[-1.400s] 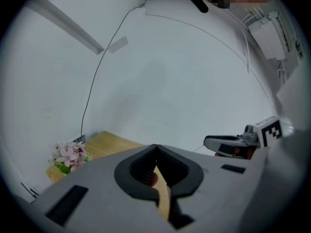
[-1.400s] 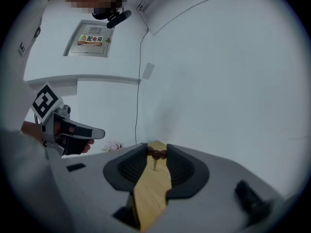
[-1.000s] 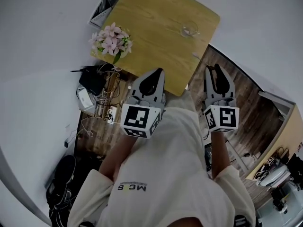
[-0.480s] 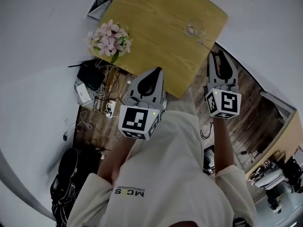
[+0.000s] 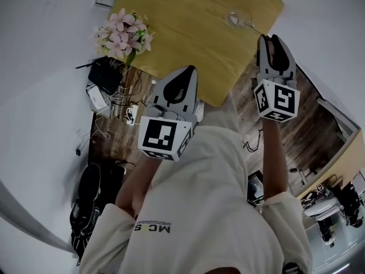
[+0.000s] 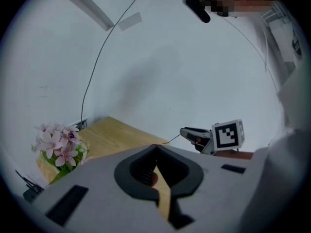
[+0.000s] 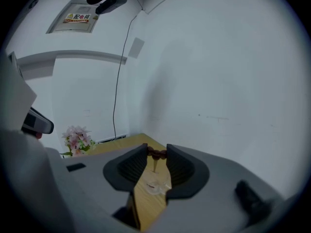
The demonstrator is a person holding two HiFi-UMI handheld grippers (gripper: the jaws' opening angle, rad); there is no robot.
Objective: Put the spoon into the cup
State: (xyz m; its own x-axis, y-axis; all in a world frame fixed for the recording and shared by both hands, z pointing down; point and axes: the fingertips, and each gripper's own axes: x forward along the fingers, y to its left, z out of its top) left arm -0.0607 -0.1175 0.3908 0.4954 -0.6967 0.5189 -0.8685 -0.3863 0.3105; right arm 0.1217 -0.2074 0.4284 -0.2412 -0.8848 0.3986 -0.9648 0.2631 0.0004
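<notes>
Spoon (image 5: 254, 28) lies on the table (image 5: 188, 27) just beside the cup (image 5: 238, 19), so the right gripper (image 5: 272, 38) points toward it, jaws spread and empty, readying a pick I reckon, while the left gripper (image 5: 190, 71) hangs idle, pressed together.

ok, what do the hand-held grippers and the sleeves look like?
The left hand-held gripper and right hand-held gripper are alike: grey wedge-shaped shells, black ridged pads inside a teardrop opening. Each carries a white cube with black square markers. No cables visible on them. Sleeves are loose and cream.
</notes>
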